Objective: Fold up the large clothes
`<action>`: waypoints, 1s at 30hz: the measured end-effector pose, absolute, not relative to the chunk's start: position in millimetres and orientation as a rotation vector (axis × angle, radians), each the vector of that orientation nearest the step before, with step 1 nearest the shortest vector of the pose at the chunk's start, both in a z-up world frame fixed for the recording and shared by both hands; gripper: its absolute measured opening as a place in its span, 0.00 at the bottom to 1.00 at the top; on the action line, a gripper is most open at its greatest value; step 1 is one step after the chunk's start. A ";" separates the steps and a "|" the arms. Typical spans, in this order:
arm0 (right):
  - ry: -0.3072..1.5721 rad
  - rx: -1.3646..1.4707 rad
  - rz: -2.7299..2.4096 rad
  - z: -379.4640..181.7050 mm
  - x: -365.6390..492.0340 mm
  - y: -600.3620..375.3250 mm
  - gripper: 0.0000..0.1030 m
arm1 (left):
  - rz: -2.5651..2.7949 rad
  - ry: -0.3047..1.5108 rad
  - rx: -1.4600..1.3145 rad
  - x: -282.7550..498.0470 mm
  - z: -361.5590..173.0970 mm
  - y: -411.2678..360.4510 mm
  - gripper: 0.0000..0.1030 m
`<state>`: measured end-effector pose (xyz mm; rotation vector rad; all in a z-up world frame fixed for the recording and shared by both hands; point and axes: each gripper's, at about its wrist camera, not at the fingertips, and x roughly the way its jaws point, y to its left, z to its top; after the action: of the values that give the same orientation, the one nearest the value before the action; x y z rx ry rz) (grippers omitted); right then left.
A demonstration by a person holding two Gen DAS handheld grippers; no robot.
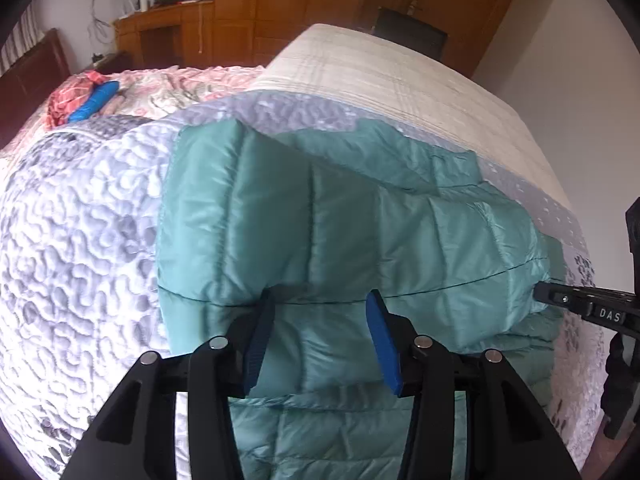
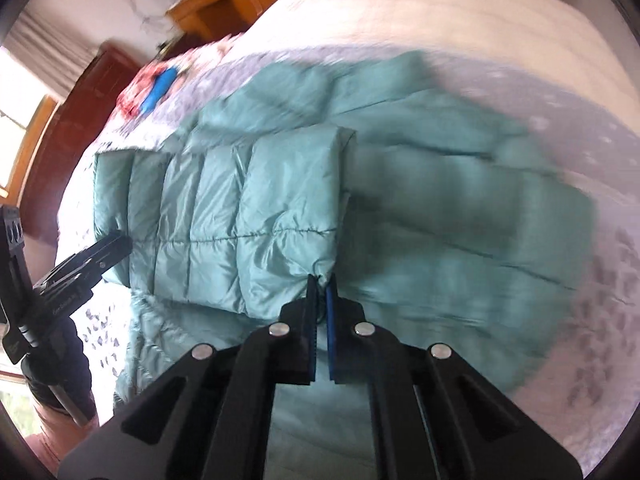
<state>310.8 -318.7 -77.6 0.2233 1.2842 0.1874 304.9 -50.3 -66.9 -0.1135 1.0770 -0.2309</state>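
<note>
Bedroom light falls across a wide bed (image 1: 400, 80) that we see from two gripper cameras, with wooden cabinets (image 1: 240, 8) behind it. We count two grippers, one jacket, and one blue object.

Our right gripper (image 2: 320, 284) points steeply down, its two blue-padded fingers pressed almost together on a pinch of fabric at the corner of a folded flap of the jacket (image 2: 280, 200). In the left camera it enters from the right edge, with its tip at the jacket's far end.

Our left gripper (image 1: 320, 308) also points down, jaws about half open. The near edge of the folded jacket lies between its fingers; the left pad (image 1: 260, 340) touches the fabric, but we cannot tell whether the right one presses on it.

Between the two grippers lies the jacket, a puffy, quilted down garment in glossy teal green, stitched into rectangular panels. One long padded section is folded over the rest, with a seam line running along its length. The right camera blurs the part of the jacket beyond the flap.

Under the jacket is a white and grey quilted blanket (image 1: 80, 220) with a bubbly texture. Farther off, pink floral bedding (image 1: 160, 88) sits near the dark headboard (image 1: 32, 68), and on it rests the blue object (image 1: 94, 102), too small to identify.
</note>
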 end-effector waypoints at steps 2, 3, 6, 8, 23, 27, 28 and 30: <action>1.275 0.231 0.140 -73.9 302.7 -339.4 0.02 | -0.244 1.080 -0.107 307.5 -68.2 -58.0 0.46; 1.270 0.225 0.111 -73.8 298.1 -349.3 0.02 | -0.243 1.079 -0.094 309.0 -69.4 -63.1 0.46; 1.251 0.217 0.025 -70.8 286.0 -375.2 0.02 | -0.245 1.073 -0.084 312.4 -69.5 -72.7 0.46; 1.251 0.239 0.001 -72.8 278.8 -390.5 0.02 | -0.248 1.070 -0.084 313.6 -69.2 -77.3 0.46; 1.352 0.252 -0.170 -143.6 257.3 -427.0 0.00 | -0.171 1.139 -0.006 334.3 -120.4 -79.8 0.47; 1.271 0.250 -0.188 -109.3 246.6 -424.0 0.00 | -0.181 1.120 -0.024 328.0 -102.0 -76.2 0.47; 1.241 0.252 -0.171 -97.6 244.3 -420.1 0.00 | -0.192 1.103 -0.032 324.6 -94.5 -76.6 0.47; 1.195 0.261 -0.099 -78.8 244.2 -407.4 0.01 | -0.222 1.071 -0.030 319.7 -81.0 -82.3 0.47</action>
<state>244.2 -407.4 -78.8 0.2615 1.1946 -0.0995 319.7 -82.3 -81.0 -0.0303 1.0706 -0.2222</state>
